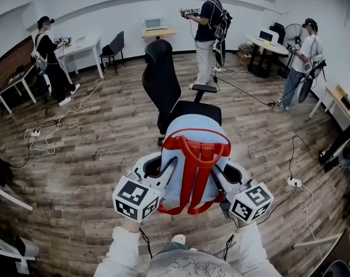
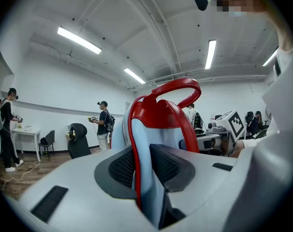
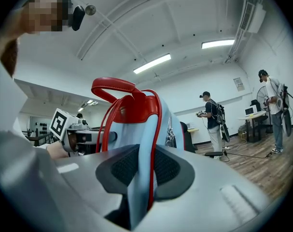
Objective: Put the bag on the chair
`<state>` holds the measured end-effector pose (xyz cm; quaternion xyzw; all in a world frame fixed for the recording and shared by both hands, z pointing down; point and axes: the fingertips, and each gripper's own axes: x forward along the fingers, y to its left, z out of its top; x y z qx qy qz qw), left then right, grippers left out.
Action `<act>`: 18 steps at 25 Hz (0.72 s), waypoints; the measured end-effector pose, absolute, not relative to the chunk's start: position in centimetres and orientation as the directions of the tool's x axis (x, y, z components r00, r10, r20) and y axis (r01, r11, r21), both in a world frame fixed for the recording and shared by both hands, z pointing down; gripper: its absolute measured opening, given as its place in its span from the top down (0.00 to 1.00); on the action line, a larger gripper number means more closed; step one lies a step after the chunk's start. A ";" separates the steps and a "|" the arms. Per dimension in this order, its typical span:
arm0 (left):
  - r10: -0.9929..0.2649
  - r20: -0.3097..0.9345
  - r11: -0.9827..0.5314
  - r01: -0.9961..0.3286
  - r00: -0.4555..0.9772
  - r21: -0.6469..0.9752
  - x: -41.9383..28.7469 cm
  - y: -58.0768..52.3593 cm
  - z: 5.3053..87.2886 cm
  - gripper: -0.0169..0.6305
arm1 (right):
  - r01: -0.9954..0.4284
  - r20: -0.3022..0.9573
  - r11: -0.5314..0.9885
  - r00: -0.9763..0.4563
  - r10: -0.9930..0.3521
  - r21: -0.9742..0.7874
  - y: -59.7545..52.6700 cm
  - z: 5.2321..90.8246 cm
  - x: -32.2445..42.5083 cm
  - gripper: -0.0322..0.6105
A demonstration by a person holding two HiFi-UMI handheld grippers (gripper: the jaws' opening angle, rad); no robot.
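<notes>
**Q:** Two grippers appear in this plate. What does each carry?

**A:** Both carry the same object, a pale blue bag (image 1: 192, 133) with red trim. The left gripper (image 2: 143, 167) has its jaws drawn in narrow, pads pressed on a red-piped edge of the bag's left side. The right gripper (image 3: 145, 167) mirrors it, jaws narrow and clamped on the red-edged fabric of the right side.

**Q:** How is the bag oriented?

**A:** It is roughly upright, back panel toward the head camera. The red carry handle (image 2: 177, 85) arches over the top, and the red shoulder straps (image 1: 192, 178) run down the middle between the two grippers.

**Q:** Where does the bag sit relative to the chair?

**A:** It hangs in the air, clear of the wooden floor (image 1: 105, 137), directly between the holder and the black chair (image 1: 162, 79). In the head view the bag's top overlaps the near edge of the seat. Whether it is over the seat or just short of it cannot be told, but it is not resting on it.

**Q:** What else is shown?

**A:** A standing person (image 1: 206, 33) beyond the chair, near the far wall.
</notes>
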<state>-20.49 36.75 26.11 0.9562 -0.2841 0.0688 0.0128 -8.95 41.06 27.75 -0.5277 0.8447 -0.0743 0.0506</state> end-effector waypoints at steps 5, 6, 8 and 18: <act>-0.533 0.140 -0.844 -0.535 0.835 -0.020 -20.6 35.0 26.7 0.84 | -0.890 -0.007 0.416 -0.422 -0.907 -0.185 39.4 28.4 -9.1 0.82; -0.529 0.141 -0.846 -0.532 0.837 -0.021 -20.6 34.7 26.7 0.84 | -0.891 -0.008 0.414 -0.420 -0.908 -0.187 39.1 28.5 -9.1 0.82; -0.523 0.145 -0.850 -0.526 0.840 -0.020 -20.6 34.1 26.9 0.84 | -0.893 -0.006 0.408 -0.415 -0.910 -0.191 38.6 28.7 -9.1 0.82; -0.511 0.158 -0.855 -0.519 0.845 0.005 -18.9 28.7 26.2 0.84 | -0.896 0.019 0.398 -0.410 -0.912 -0.198 33.2 27.7 -7.4 0.82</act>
